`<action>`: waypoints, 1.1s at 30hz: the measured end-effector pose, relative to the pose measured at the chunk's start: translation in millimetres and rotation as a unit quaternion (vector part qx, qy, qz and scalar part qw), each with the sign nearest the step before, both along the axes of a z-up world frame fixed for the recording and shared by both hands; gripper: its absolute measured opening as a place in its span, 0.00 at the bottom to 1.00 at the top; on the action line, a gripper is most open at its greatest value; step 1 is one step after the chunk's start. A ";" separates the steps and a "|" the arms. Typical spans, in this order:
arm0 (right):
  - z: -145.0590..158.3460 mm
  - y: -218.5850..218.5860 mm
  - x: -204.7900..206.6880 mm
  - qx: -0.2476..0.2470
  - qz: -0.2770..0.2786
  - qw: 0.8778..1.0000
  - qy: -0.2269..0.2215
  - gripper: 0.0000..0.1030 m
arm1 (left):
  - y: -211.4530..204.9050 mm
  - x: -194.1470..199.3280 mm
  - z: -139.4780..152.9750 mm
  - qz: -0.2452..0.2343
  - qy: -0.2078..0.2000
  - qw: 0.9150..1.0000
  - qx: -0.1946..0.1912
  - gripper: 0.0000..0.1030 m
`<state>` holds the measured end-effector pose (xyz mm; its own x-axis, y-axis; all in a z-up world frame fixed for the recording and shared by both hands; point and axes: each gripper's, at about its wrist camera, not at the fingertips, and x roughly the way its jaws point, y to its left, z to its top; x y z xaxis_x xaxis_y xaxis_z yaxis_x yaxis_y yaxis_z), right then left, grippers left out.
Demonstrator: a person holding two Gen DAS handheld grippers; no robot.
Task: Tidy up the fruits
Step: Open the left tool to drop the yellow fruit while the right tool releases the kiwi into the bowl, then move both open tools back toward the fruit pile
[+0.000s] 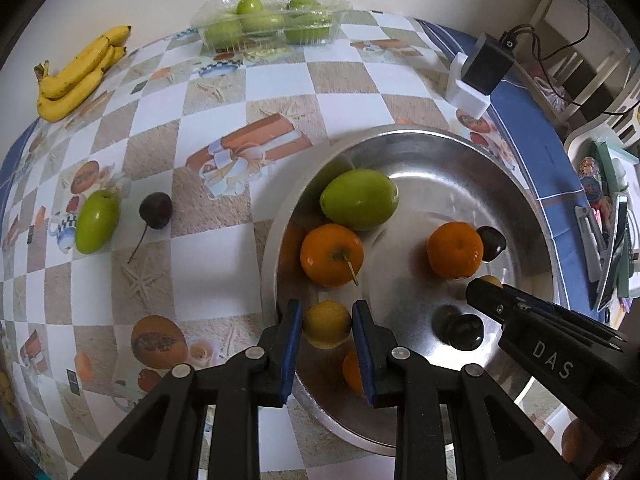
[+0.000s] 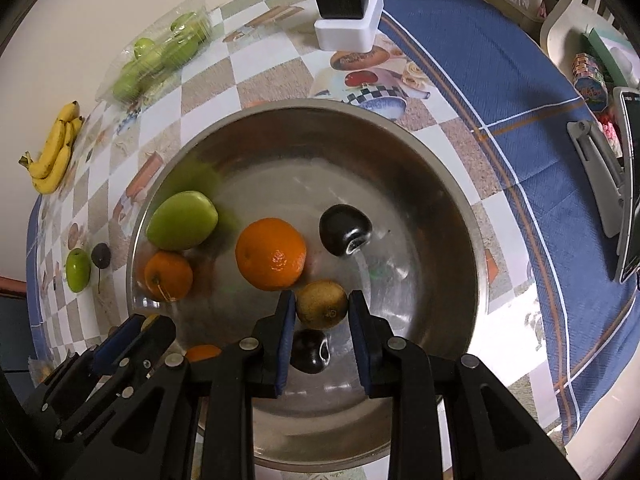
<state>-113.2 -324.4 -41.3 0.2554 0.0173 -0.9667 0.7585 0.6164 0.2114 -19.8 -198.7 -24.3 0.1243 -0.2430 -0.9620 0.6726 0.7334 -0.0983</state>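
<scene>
A steel bowl [image 1: 516, 184] holds a big green fruit [image 1: 359, 199], two oranges [image 1: 331, 255] [image 1: 454, 250] and dark plums [image 1: 464, 332]. My left gripper [image 1: 327, 322] points down over the bowl's near left side, shut on a small yellow fruit [image 1: 326, 330]. In the right wrist view my right gripper [image 2: 322, 312] is shut on a brownish-yellow fruit [image 2: 320, 300], just above a dark plum [image 2: 310, 350] and beside the larger orange [image 2: 271, 254]. Each gripper shows in the other's view: the right gripper [image 1: 480, 292] and the left gripper [image 2: 138, 334].
On the checked tablecloth left of the bowl lie a green fruit [image 1: 97, 222] and a dark stemmed fruit [image 1: 156, 210]. Bananas [image 1: 76, 72] and a clear box of green fruits [image 1: 272, 16] sit at the far edge. A black device on a white base [image 1: 480, 72] stands behind the bowl.
</scene>
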 end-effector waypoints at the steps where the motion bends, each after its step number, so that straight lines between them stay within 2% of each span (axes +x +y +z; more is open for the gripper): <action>1: 0.0 0.3 0.5 0.000 0.001 1.000 0.001 0.28 | 0.6 0.7 -0.2 0.002 0.002 1.000 0.000 0.27; 9: 6.3 2.7 3.1 -0.009 0.001 1.000 0.004 0.30 | 2.7 5.3 6.2 0.007 -0.002 1.000 -0.003 0.28; 15: 26.0 3.2 1.2 -0.021 -0.002 0.999 -0.025 0.30 | 7.7 10.2 20.2 0.014 -0.013 1.000 -0.018 0.28; 22: 41.8 5.4 0.5 -0.033 -0.005 0.999 -0.043 0.30 | 21.2 22.9 32.6 0.040 -0.024 0.998 -0.029 0.28; 28: 40.4 6.6 4.1 -0.032 -0.002 0.999 -0.038 0.30 | 33.7 35.9 33.4 0.067 -0.023 0.997 -0.029 0.29; 31: 38.3 7.9 4.3 -0.030 -0.001 0.999 -0.032 0.33 | 37.9 40.0 32.5 0.079 -0.021 0.996 -0.029 0.37; 33: 36.7 9.0 5.7 -0.031 0.000 0.999 -0.027 0.43 | 40.1 41.7 31.6 0.086 -0.021 0.996 -0.026 0.60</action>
